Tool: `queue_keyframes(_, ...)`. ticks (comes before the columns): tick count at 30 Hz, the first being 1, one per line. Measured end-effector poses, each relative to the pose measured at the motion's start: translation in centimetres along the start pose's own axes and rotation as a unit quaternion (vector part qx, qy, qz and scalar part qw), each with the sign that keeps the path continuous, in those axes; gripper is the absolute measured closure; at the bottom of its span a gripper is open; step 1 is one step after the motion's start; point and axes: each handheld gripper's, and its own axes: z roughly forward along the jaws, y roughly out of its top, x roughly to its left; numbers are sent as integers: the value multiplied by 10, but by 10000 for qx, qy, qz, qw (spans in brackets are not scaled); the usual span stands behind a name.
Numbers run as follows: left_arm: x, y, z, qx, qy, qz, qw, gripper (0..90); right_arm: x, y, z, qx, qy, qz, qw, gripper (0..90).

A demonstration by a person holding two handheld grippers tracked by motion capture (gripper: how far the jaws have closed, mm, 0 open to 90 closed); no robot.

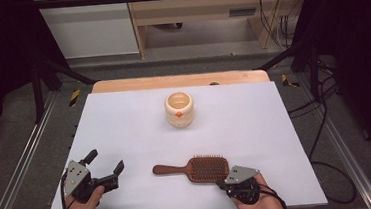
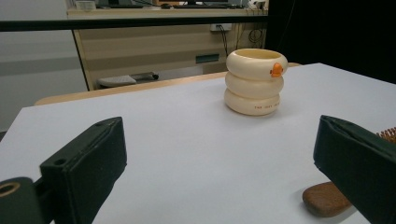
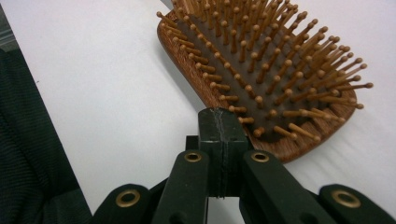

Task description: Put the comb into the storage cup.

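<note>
A wooden paddle hairbrush (image 1: 207, 168) lies bristles up near the table's front edge, its handle pointing left. My right gripper (image 1: 222, 183) is shut with nothing between its jaws, the tip right at the near right rim of the brush head (image 3: 271, 70); touching or not, I cannot tell. In the right gripper view the jaws of that gripper (image 3: 219, 123) press flat together. My left gripper (image 1: 105, 161) rests open at the front left, apart from the brush handle (image 2: 324, 199). Between its wide jaws (image 2: 218, 140) a cream ringed cup (image 2: 254, 81) with an orange mark stands farther back, mid-table (image 1: 179, 109).
The white table top (image 1: 125, 124) has a wooden strip (image 1: 179, 81) along its far edge. Metal rails (image 1: 22, 162) run down both sides, and cables (image 1: 325, 123) trail on the floor at the right. Dark fabric (image 3: 28, 154) lies left of the right gripper.
</note>
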Motion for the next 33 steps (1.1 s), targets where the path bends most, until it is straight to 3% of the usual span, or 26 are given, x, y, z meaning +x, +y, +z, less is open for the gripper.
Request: queue_keyframes(33,0,0,1,47,-25,23,10000,26,-13,-3,-4,0,-249,196,9995,900)
